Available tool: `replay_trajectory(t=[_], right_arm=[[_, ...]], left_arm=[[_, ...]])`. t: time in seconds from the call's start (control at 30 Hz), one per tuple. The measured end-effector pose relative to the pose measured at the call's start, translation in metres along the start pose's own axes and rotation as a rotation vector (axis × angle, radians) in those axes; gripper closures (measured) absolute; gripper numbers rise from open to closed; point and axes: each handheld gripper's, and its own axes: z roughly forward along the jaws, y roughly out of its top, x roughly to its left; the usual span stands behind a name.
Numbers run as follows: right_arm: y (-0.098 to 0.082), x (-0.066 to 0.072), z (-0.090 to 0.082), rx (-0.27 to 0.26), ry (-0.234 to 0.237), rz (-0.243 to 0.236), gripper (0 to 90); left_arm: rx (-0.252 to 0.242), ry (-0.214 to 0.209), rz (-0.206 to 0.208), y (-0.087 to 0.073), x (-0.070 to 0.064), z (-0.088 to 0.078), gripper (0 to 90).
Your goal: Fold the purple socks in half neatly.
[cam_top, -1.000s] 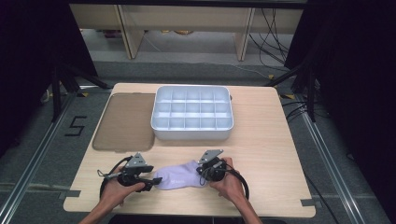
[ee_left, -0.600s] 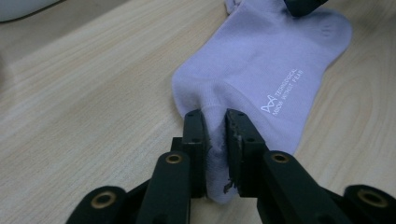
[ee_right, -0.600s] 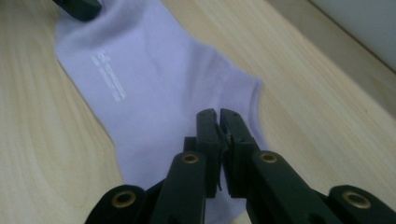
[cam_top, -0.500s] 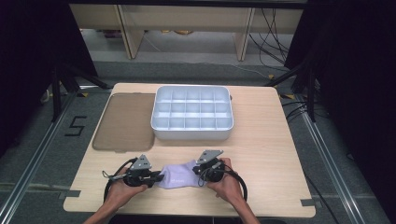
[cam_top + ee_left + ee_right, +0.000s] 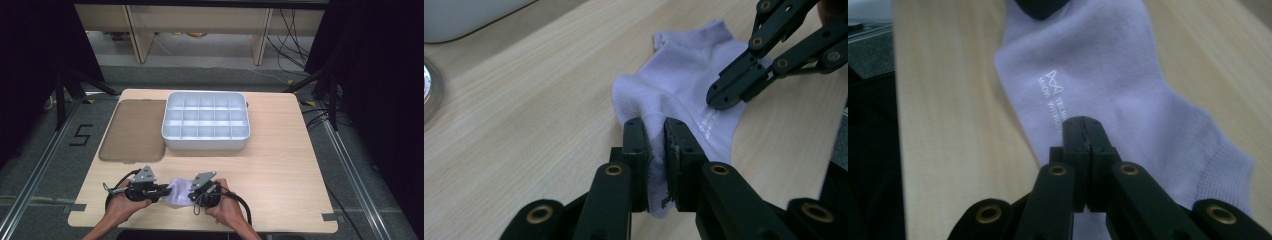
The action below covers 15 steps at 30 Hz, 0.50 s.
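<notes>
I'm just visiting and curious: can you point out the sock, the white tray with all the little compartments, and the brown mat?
sock (image 5: pixel 684 85), left gripper view, on its flat lilac middle.
white tray (image 5: pixel 205 143), high view, on its near outer wall.
brown mat (image 5: pixel 134 130), high view, on its bare middle.

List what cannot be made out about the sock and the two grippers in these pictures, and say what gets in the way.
- Sock, left gripper view: the pinched fold is hidden between the left gripper pads.
- Right gripper, right gripper view: shut jaws cover the cloth below; whether they hold any is unclear.
- White print: partly covered, blurred.
- High view: the sock is too small for detail.
</notes>
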Motion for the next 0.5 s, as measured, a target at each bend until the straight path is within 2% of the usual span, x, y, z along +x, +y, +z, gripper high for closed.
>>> replay_trajectory(t=[0.03,0.13,0.17,0.2,0.3,0.37,0.4,0.47,0.5], right_arm=[[0.003,0.006,0.002,0.008,0.011,-0.012,90.0],[0.011,0.006,0.002,0.003,-0.012,-0.024,90.0],[0.016,0.003,0.002,-0.021,-0.023,-0.027,90.0],[0.025,-0.006,0.003,-0.032,-0.062,-0.028,90.0],[0.029,-0.015,0.009,0.000,-0.079,-0.014,90.0],[0.027,-0.023,0.019,0.026,-0.092,-0.002,90.0],[0.029,-0.025,0.022,0.015,-0.071,0.026,90.0],[0.029,-0.025,0.023,0.011,-0.069,0.020,90.0],[0.030,-0.021,0.024,0.007,-0.055,0.014,90.0]], left_arm=[[0.013,0.000,0.007,-0.001,-0.001,-0.004,80.0],[0.017,-0.006,0.008,-0.001,0.000,-0.005,80.0],[0.019,-0.009,0.010,0.000,0.000,-0.004,80.0],[0.020,-0.015,0.020,0.001,0.001,-0.004,80.0],[0.010,-0.015,0.005,0.003,0.000,-0.004,80.0],[0.019,-0.017,0.024,0.004,0.000,-0.006,80.1],[0.015,-0.018,0.023,0.004,0.000,-0.006,80.2],[0.010,-0.019,0.019,0.006,0.002,-0.008,80.3],[0.023,-0.029,0.024,0.006,0.004,-0.010,80.4]])
